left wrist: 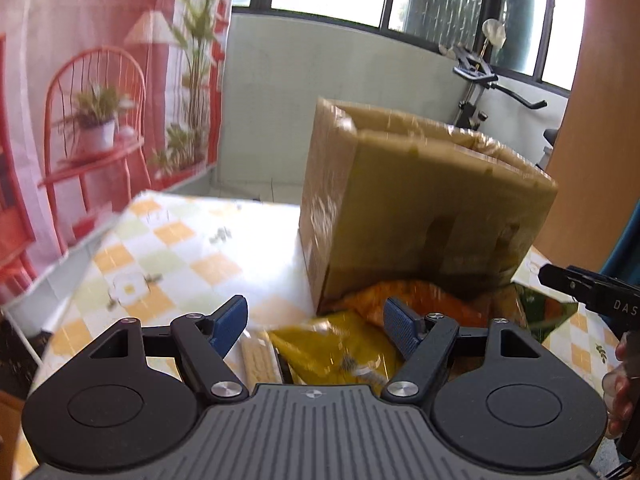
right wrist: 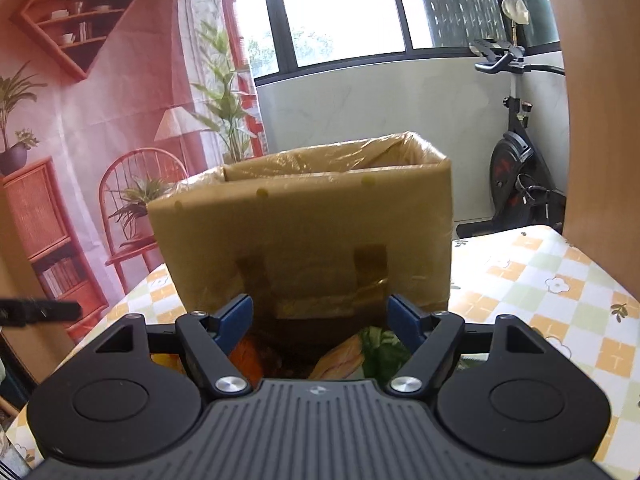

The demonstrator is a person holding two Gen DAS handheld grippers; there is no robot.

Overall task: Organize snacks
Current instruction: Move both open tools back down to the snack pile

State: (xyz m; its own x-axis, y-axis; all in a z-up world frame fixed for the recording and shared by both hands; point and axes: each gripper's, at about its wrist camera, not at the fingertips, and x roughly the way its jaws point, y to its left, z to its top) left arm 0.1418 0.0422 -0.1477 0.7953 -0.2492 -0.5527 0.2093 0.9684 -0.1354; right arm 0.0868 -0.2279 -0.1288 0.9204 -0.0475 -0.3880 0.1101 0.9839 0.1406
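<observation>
A tall cardboard box (left wrist: 420, 208) wrapped in tape stands on the checkered table (left wrist: 168, 248); it also shows in the right wrist view (right wrist: 312, 232). Snack bags lie at its foot: a yellow bag (left wrist: 332, 352), an orange bag (left wrist: 416, 296) and a green bag (left wrist: 544, 312). My left gripper (left wrist: 316, 324) is open and empty just above the yellow bag. My right gripper (right wrist: 320, 320) is open and empty above an orange bag (right wrist: 248, 356) and a green bag with a bread picture (right wrist: 356, 354), close to the box front. Its finger tip shows in the left wrist view (left wrist: 560, 276).
A pale wafer pack (left wrist: 258, 360) lies left of the yellow bag. A printed red backdrop (right wrist: 80, 140) hangs at the left. An exercise bike (right wrist: 516, 160) stands behind the table at the right, next to a wooden panel (right wrist: 600, 100).
</observation>
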